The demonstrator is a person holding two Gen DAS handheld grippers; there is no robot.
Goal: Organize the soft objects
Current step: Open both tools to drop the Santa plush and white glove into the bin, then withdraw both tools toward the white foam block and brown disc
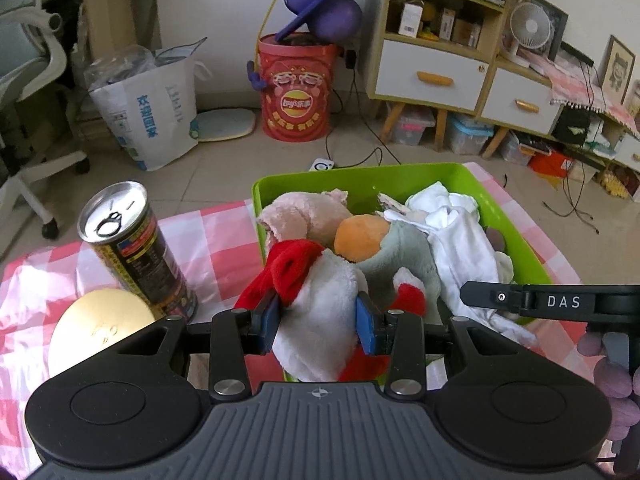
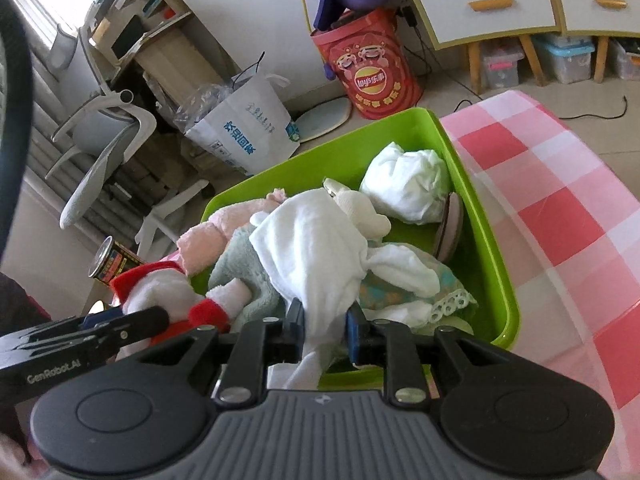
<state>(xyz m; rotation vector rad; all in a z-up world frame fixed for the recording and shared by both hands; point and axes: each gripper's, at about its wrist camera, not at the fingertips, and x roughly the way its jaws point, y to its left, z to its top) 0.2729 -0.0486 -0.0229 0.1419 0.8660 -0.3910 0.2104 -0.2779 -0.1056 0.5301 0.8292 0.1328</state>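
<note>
**Both grippers hold soft items at the green bin**

The red-and-white plush toy (image 1: 316, 304) is at the near-left edge of the green bin (image 1: 472, 184), partly over the rim. The left gripper (image 1: 318, 322) pinches its white body between the blue pads (image 1: 366, 322). Just beside it, a white cloth (image 2: 316, 248) lies on top of the pile, and the right gripper (image 2: 326, 330) is pressed onto its lower fold. Under them lie a grey-green plush (image 1: 404, 252) with an orange face and a pink plush (image 1: 304, 216); a rolled white bundle (image 2: 404, 184) sits at the far side of the bin.

The bin stands on a pink checked cloth (image 2: 560, 216). To the left of the bin, a metal can (image 1: 136, 248) stands upright, with a gold round lid (image 1: 100, 332) near it.

The risks, as I judge them: the two grippers are very close, so they may bump each other. The toy hangs over the rim and could fall outside if the pinch opens too early. The cloth may drag neighbouring items when it is pulled. A wide move to the left could knock the can over.
</note>
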